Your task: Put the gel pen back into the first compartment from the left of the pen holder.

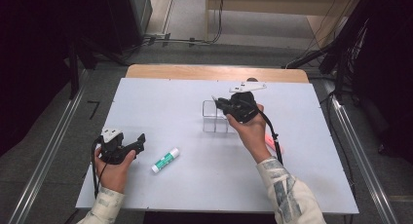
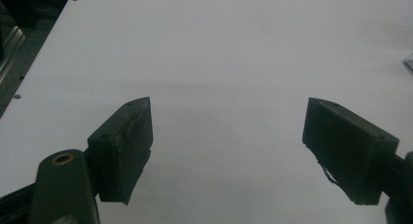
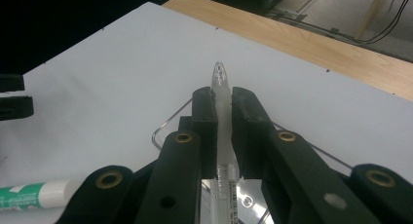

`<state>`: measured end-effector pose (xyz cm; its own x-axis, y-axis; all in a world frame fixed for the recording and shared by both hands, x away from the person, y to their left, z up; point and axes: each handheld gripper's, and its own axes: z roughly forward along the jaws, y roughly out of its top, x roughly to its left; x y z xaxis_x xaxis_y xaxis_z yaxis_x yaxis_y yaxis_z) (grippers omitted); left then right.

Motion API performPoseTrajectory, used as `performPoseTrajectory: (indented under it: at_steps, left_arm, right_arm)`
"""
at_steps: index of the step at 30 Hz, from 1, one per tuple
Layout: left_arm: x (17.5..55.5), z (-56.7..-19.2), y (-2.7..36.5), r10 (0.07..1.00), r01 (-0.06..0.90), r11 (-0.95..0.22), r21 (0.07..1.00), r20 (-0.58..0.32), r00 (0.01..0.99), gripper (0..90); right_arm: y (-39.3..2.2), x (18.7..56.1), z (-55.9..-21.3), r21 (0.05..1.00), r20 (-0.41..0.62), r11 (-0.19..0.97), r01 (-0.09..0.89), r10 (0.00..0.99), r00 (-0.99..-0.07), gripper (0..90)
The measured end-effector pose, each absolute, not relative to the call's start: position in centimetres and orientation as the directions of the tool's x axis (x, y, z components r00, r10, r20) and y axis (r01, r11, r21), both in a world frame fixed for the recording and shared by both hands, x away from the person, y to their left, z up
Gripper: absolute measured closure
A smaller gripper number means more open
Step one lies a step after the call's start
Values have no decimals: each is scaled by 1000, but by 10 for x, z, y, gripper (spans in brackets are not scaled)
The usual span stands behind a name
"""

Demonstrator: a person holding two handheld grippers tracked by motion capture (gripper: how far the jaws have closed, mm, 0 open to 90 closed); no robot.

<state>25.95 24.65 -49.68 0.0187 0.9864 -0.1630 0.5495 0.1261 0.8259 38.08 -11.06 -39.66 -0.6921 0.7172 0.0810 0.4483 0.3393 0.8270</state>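
A: How was the right hand (image 1: 252, 131) set?

B: It reached in from about five o'clock on the white table (image 1: 160, 100), the patterned sleeve (image 1: 287, 192) angled toward the centre. The right gripper (image 1: 220, 103) pointed toward ten o'clock from the hand, with its grey plate (image 1: 247, 86) on top at about twelve.

A: And its jaws?

B: Nearly together, clamped on a clear pen (image 3: 221, 117). In the right gripper view the pen ran straight up between the pads, its pointed cap sticking out past the jaw tips toward twelve o'clock and its barrel running back down toward six.

A: Where was that relative to the container?

B: Over the clear plastic holder (image 1: 215, 118), which stood just at the gripper's seven o'clock in the high view. Its transparent rim showed beneath the jaws in the right gripper view. I couldn't tell whether anything lay inside it.

A: The left hand (image 1: 113, 171)?

B: Low at the table's eight o'clock, wrist bent, holding the left gripper (image 1: 139, 141) aimed toward three o'clock. Its jaws stood wide apart with nothing between them, only bare table, as the left gripper view showed.

A: Anything else about?

B: A green-and-white glue stick (image 1: 165, 159) lay flat just at the left gripper's four o'clock, not touching it. Something pink-orange (image 1: 269, 142) peeked out at the right wrist's three o'clock, mostly hidden.
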Motion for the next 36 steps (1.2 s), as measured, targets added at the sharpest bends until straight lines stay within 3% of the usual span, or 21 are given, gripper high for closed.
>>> performPoseTrajectory:
  at_steps: [36]
  left_arm:
    - [260,-497,247,986,550,127,825,-167,24,196]
  right_arm:
    - [-65,424,-388,823,122,311,474,719,-684,792]
